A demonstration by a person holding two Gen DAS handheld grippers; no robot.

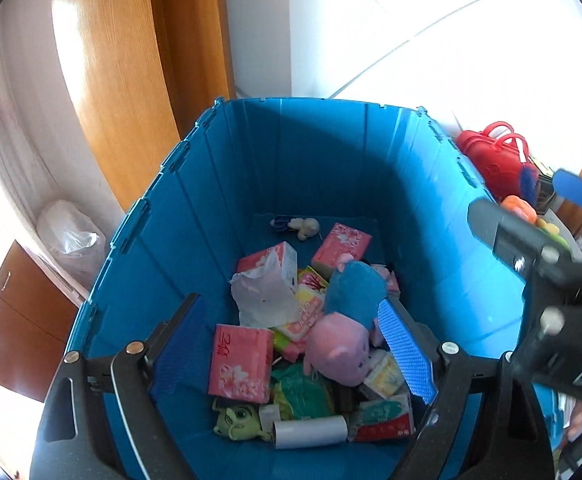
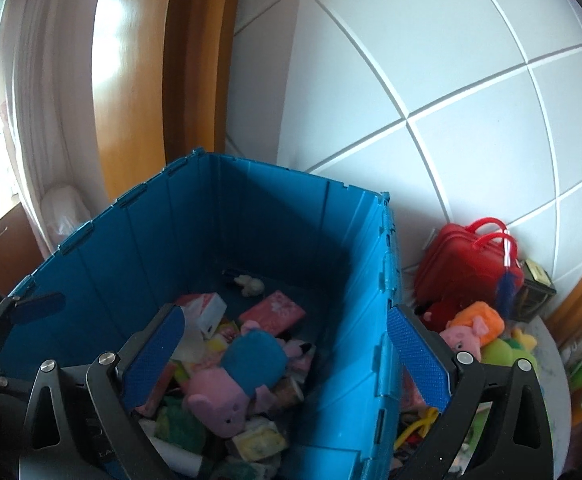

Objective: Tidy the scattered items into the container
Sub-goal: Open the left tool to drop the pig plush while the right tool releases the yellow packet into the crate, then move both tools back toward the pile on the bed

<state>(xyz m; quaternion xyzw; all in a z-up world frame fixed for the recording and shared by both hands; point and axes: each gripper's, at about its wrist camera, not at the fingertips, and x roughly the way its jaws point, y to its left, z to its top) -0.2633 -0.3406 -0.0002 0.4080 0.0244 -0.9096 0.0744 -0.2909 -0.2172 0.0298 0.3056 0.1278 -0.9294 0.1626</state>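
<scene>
A deep blue folding container [image 1: 311, 160] [image 2: 251, 220] stands on the floor. In it lie a pink pig plush in a blue dress [image 1: 343, 344] [image 2: 251, 360], pink tissue packs [image 1: 239, 364], a green plush [image 1: 237, 420] and a white roll [image 1: 311, 432]. My left gripper [image 1: 291, 348] hangs open above this pile with nothing between its pads. My right gripper [image 2: 287, 360] is open too and straddles the container's right wall, empty. It also shows at the right edge of the left wrist view. Outside, to the right, lie an orange-haired pig plush [image 2: 471, 328] and a green plush [image 2: 507, 354].
A red toy suitcase [image 2: 467, 268] [image 1: 495, 160] leans on the white tiled wall behind the loose toys. Small yellow toys [image 2: 419, 424] lie by the container's right side. A wooden door frame [image 1: 131, 80] and a white plastic bag [image 1: 71, 236] stand to the left.
</scene>
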